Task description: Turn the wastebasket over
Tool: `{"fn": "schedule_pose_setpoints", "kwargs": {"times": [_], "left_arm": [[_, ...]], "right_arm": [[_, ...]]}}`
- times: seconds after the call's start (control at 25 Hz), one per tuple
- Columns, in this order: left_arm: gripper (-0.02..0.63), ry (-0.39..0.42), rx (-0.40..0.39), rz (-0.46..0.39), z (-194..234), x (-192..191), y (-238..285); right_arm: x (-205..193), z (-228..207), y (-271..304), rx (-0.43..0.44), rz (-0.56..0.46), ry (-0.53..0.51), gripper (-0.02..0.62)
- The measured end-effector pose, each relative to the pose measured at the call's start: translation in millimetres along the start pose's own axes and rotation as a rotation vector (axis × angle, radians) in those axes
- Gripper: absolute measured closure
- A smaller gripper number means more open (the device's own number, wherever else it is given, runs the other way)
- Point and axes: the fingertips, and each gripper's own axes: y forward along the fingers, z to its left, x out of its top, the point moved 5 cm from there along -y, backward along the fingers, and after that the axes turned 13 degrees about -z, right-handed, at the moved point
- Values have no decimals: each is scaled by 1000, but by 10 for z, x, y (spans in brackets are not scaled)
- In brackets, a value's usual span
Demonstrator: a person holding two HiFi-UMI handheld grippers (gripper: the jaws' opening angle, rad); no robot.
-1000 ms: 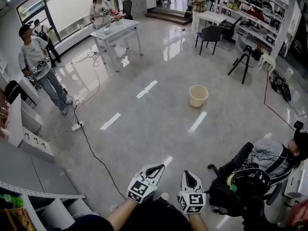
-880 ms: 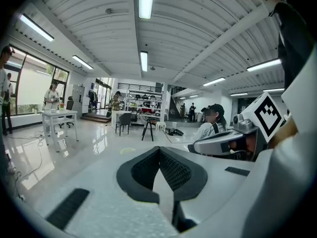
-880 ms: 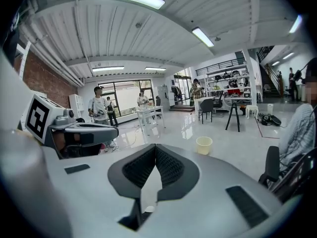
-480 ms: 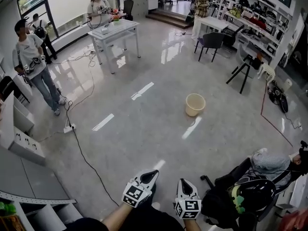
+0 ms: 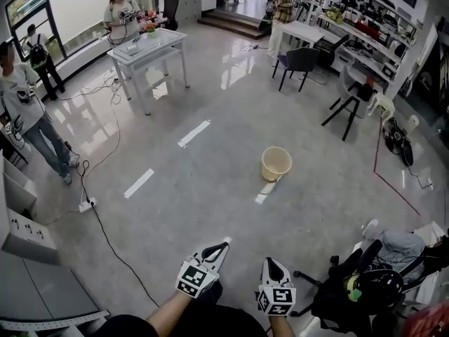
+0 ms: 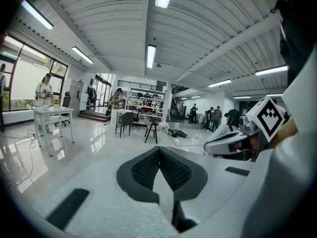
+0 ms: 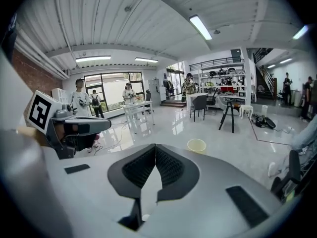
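A pale yellow wastebasket (image 5: 276,163) stands upright, mouth up, on the shiny grey floor well ahead of me; the right gripper view also shows the wastebasket (image 7: 196,145) just past the jaws. My left gripper (image 5: 223,245) and right gripper (image 5: 273,260) are held low at the bottom of the head view, side by side, both shut with nothing between their jaws. In the left gripper view the left gripper (image 6: 159,148) points toward the far desks, and the basket is not visible there. Neither gripper is close to the basket.
A white table (image 5: 145,46) stands far left with a person behind it. Another person (image 5: 28,121) stands at the left edge beside a black cable (image 5: 105,237). A seated person and black office chair (image 5: 365,286) are at my right. Chairs and desks (image 5: 309,37) line the back.
I have walked forward: the wastebasket has come nearer and lower in the head view, the table and people have slid left. Both grippers stay shut and side by side.
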Motion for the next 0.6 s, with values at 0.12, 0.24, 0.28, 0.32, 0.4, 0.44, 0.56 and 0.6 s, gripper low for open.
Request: {"fn": "schedule_pose_setpoints", "kwargs": {"times": [0.12, 0.24, 0.28, 0.32, 0.4, 0.44, 0.56, 0.6], "left_arm": [[600, 10, -27, 1, 373, 77, 347], [600, 20, -47, 8, 660, 173, 720], [600, 19, -54, 11, 724, 199, 841], [600, 17, -64, 18, 773, 190, 961], [600, 13, -83, 37, 842, 125, 1212], [600, 9, -87, 46, 868, 88, 1341], [600, -2, -85, 63, 960, 8, 1767], [600, -3, -80, 64, 994, 7, 1927]], "right_arm": [[141, -130, 462, -25, -1, -1, 584], [282, -297, 815, -56, -6, 13, 584], [321, -365, 905, -64, -7, 20, 584], [353, -442, 992, -72, -6, 26, 584], [395, -626, 1164, -85, -1, 35, 584], [407, -731, 1249, -89, 1, 40, 584], [455, -1082, 1554, -84, 0, 58, 584], [490, -1208, 1669, -79, 1, 60, 584]]}}
